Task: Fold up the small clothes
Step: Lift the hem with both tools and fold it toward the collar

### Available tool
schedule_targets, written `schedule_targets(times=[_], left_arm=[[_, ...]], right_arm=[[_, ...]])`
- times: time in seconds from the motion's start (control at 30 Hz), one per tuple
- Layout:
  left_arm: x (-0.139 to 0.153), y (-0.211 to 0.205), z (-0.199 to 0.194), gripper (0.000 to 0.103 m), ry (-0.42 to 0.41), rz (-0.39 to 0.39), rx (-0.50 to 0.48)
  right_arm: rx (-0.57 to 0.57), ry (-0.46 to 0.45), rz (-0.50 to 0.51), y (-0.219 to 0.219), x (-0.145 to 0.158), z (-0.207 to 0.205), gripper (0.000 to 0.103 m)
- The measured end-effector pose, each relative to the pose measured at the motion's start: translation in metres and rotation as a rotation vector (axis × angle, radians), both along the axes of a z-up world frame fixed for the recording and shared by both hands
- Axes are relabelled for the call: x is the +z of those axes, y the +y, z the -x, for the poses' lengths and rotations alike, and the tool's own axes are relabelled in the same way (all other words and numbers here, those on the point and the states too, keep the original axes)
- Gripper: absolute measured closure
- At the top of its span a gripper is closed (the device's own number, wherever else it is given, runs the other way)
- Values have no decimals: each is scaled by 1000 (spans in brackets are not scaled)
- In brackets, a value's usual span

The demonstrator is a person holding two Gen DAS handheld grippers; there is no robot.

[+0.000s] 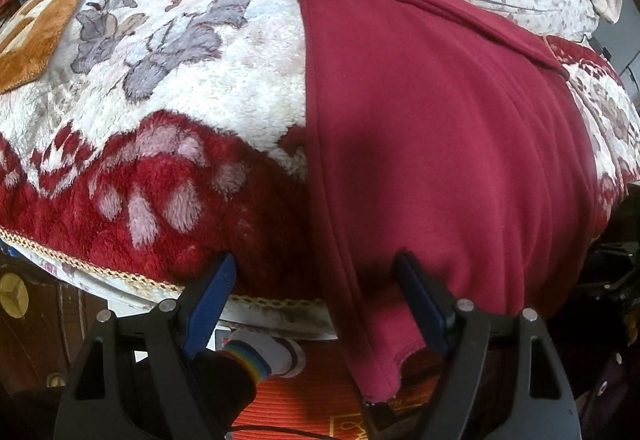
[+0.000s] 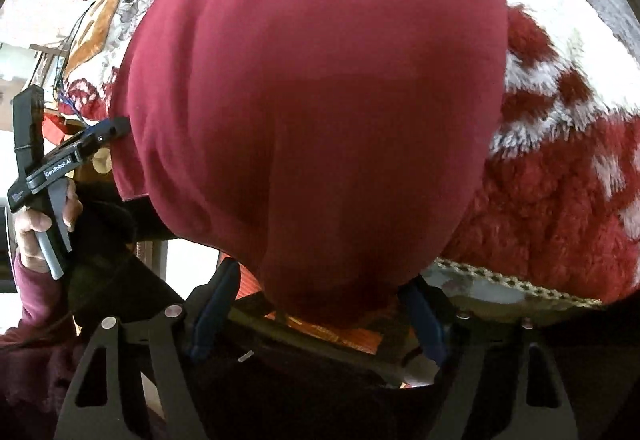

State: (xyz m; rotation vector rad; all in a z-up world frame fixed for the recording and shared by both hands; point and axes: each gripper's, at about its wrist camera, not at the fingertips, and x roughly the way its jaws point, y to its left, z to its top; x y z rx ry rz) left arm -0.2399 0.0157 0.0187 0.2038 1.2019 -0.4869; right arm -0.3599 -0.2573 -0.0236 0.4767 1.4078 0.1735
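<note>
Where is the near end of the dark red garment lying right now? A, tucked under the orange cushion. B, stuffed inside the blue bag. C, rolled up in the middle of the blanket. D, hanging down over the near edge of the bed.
D: the dark red garment lies across the floral blanket, and its near end droops past the blanket's trimmed edge, between the open fingers of the left gripper.

One maroon garment (image 1: 440, 143), one blanket (image 1: 168, 143), two tools (image 1: 316, 304).
</note>
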Motion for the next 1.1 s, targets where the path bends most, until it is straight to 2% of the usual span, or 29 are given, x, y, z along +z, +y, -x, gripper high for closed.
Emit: schedule_targets(times=[0.23, 0.43, 0.5, 0.57, 0.67, 0.73, 0.9, 0.97, 1.1], left_arm=[[-1, 1, -2, 22, 3, 5, 3], [-3, 3, 1, 22, 15, 4, -3], [-4, 5, 3, 22, 22, 5, -5], [-5, 6, 5, 22, 38, 10, -10], [-8, 8, 9, 22, 65, 23, -21], [-11, 7, 12, 22, 80, 17, -35], [-16, 5, 15, 22, 78, -15, -47], [-17, 6, 14, 22, 81, -6, -35], [-18, 6, 14, 22, 81, -8, -33]], right_arm=[[-12, 9, -9, 7, -8, -3, 21], [22, -28, 1, 11, -11, -3, 21], [0, -32, -11, 8, -12, -3, 31], [-23, -40, -26, 3, -11, -4, 59], [-34, -59, -57, 0, -7, -3, 73], [-8, -79, -49, 5, -2, -3, 76], [15, -81, -37, 15, -4, -6, 74], [-5, -81, -53, 14, -8, -8, 64], [-8, -85, -62, 13, -8, -6, 62]])
